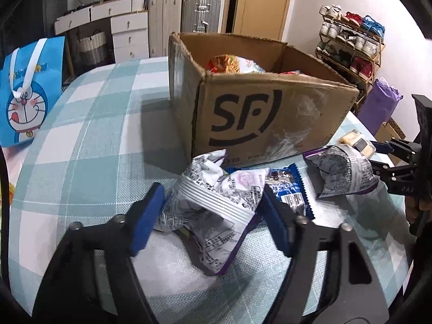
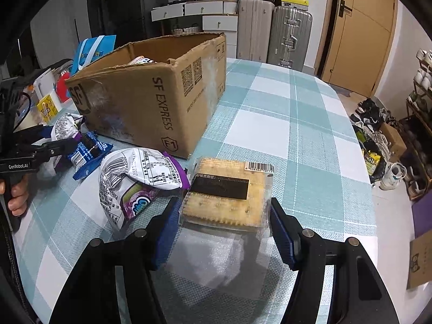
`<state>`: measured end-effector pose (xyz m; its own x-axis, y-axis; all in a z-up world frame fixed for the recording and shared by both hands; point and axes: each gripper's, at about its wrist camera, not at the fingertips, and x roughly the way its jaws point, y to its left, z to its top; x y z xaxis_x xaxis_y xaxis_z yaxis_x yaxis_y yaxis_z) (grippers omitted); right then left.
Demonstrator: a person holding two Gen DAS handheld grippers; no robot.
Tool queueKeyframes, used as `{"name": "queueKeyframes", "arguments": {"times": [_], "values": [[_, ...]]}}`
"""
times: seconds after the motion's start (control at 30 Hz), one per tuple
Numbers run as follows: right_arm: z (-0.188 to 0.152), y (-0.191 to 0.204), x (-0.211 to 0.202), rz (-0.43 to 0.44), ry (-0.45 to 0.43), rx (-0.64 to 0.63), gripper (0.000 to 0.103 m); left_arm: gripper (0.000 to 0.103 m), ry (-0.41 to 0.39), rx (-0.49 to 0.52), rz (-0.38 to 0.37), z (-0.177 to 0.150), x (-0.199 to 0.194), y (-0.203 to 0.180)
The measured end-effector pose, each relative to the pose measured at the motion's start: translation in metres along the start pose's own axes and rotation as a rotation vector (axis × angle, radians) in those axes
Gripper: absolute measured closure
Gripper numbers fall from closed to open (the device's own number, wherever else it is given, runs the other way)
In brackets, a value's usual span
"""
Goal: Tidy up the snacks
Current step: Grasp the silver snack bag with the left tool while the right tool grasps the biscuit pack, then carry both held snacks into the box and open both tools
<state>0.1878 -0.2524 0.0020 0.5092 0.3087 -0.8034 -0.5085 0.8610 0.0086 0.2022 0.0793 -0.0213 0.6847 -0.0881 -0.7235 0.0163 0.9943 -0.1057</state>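
Bright overhead indoor light, soft shadows, dark fisheye-warped corners

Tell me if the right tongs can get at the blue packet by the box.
Probably not as things stand. The right tongs are closed on the cracker pack, the crumpled bag lies between, and the left tongs with their own bag crowd the blue packet.

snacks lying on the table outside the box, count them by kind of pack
white and purple puffed bags: 2, one in the left claw, one beside the cracker pack
blue wrapper packs: 1
clear cracker packs: 1, between the right claw's pads
total: 4
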Motion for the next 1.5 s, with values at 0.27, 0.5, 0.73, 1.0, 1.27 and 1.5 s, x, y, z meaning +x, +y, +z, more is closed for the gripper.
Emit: {"name": "queueKeyframes", "arguments": {"times": [0.27, 0.5, 0.73, 1.0, 1.27, 1.5], "values": [[0.001, -0.006, -0.005, -0.025, -0.031, 0.026, 0.038, 0.046, -0.027, -0.003, -0.013, -0.003, -0.012, -0.002], [0.002, -0.017, -0.01, -0.045, -0.042, 0.053, 0.038, 0.047, -0.034, -0.026, -0.034, -0.003, -0.017, 0.002], [0.009, -0.01, -0.036, 0.029, -0.137, 0.059, 0.038, 0.048, -0.053, -0.029, -0.04, -0.003, -0.025, 0.001], [0.015, 0.003, -0.051, 0.044, -0.196, 0.038, 0.038, 0.049, -0.097, -0.034, -0.039, 0.001, -0.047, 0.001], [0.02, 0.009, -0.074, 0.054, -0.257, 0.029, 0.038, 0.049, -0.14, -0.021, -0.035, 0.006, -0.07, -0.008], [0.024, 0.019, -0.085, 0.066, -0.29, 0.021, 0.038, 0.049, -0.181, -0.015, -0.03, 0.014, -0.088, -0.012]]}}
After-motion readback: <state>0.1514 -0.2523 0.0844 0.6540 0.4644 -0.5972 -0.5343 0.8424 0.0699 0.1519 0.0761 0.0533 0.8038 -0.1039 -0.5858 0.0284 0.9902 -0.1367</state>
